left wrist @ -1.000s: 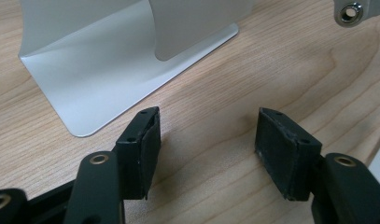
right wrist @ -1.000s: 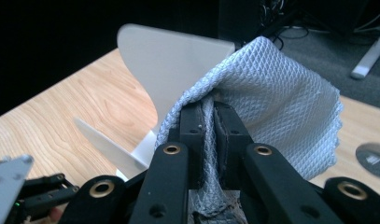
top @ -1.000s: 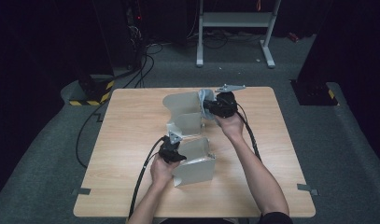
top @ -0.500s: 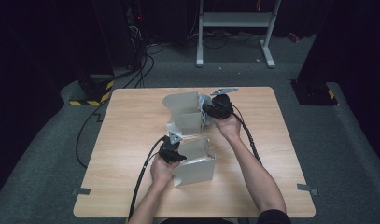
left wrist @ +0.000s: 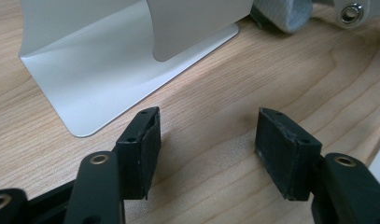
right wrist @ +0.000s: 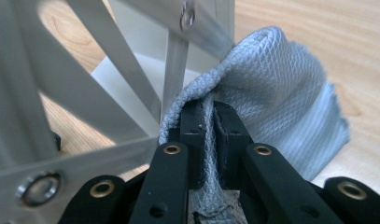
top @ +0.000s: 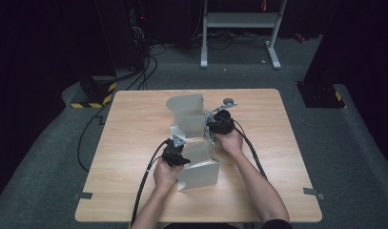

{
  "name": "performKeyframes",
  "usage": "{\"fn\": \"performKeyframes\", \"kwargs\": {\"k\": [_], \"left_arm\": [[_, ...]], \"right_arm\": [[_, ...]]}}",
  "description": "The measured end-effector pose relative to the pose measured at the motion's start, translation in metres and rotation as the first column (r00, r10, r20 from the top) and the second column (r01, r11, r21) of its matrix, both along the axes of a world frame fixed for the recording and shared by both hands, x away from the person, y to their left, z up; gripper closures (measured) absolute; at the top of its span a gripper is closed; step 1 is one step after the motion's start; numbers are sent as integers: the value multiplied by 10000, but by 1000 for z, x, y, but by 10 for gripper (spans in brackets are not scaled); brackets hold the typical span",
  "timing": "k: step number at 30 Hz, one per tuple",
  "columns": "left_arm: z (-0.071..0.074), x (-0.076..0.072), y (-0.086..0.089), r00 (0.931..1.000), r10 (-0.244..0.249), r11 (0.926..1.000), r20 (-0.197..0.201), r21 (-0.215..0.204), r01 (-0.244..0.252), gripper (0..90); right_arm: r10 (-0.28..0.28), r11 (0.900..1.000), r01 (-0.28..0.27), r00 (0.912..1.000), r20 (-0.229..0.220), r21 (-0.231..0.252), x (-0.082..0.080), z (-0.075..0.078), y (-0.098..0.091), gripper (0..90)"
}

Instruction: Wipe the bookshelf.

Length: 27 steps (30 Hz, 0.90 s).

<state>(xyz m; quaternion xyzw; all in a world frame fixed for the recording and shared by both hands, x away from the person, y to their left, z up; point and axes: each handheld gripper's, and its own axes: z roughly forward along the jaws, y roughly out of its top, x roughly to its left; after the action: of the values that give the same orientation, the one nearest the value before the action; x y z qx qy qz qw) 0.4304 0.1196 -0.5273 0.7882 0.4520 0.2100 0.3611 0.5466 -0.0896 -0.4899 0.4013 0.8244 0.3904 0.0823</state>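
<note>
You work at a light wooden table (top: 134, 143) set on grey carpet (top: 363, 157) in a dark room, a white metal stand (top: 239, 21) beyond its far edge and black cables (top: 148, 57) trailing off its far-left corner. Your right gripper (right wrist: 209, 121) is clamped on a fold of grey woven cloth (right wrist: 281, 84), near the table's centre, toward the far edge, just beside a bent white metal bookend (top: 187, 107). Your left gripper (left wrist: 206, 140) rests with jaws apart over bare wood, nearer the front edge, beside another bookend (left wrist: 94, 70).
</note>
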Motion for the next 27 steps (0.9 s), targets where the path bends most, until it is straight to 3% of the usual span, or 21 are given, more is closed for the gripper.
{"fn": "performKeyframes", "kwargs": {"k": [3,6,9,11,16,22,27], "left_arm": [[0,0,0,10000,6,10000,3,4,-6,409],[0,0,0,10000,10,10000,2,7,-10,410],[0,0,0,10000,12,10000,4,2,-12,410],[0,0,0,10000,6,10000,-3,3,-6,410],[0,0,0,10000,10,10000,3,2,-10,410],[0,0,0,10000,14,10000,-3,6,-14,411],[0,0,0,10000,23,10000,0,6,-23,411]], "right_arm": [[95,9995,-102,9997,-242,-302,0,-11,1,839],[64,9997,-77,9986,-529,-245,1,-19,1,838],[89,9991,-106,9991,-408,-413,-1,-17,3,838],[101,9989,-111,9997,-212,-466,-4,-10,2,838],[150,9991,-162,9995,292,381,-17,15,-11,838],[461,9946,-586,9889,1412,858,-42,51,-16,838],[515,9910,-716,9839,1713,1131,-56,57,-20,837]]}}
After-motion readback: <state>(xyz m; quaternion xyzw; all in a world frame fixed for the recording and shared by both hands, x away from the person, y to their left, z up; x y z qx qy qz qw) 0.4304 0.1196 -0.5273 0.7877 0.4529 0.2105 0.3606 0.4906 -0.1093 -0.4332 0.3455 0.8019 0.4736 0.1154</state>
